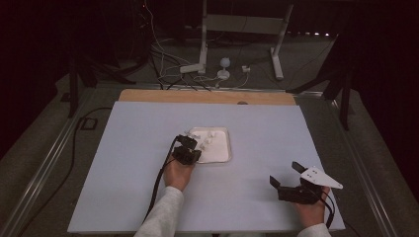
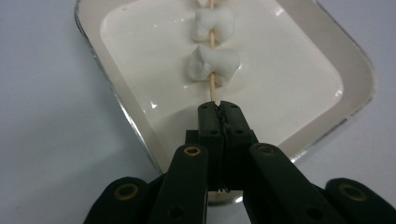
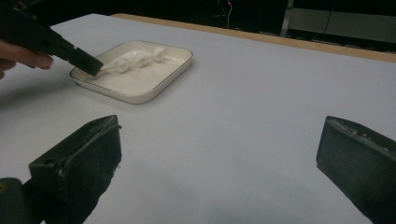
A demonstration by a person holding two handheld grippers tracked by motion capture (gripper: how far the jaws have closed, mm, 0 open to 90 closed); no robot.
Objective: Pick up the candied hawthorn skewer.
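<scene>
A thin wooden skewer (image 2: 212, 86) threaded with white marshmallows (image 2: 213, 65) lies over a shallow white tray (image 2: 299, 60). My left gripper (image 2: 219, 108) is shut on the skewer's near end, just inside the tray's near rim. In the high view the left gripper (image 1: 189, 146) sits at the tray's (image 1: 225, 153) left edge, with the marshmallows (image 1: 207, 138) beyond it. My right gripper (image 1: 285, 174) rests low over the table near the front right, jaws wide apart with nothing between them. The right gripper view has the tray (image 3: 180, 67) and the left gripper (image 3: 79, 58) at the far left.
The pale table top (image 1: 133, 148) ends in a wooden strip (image 1: 207, 97) at the far edge. Behind it, on the floor, stand a white frame (image 1: 242, 29) and loose cables (image 1: 168, 69). A black cable (image 1: 160, 182) trails from the left gripper.
</scene>
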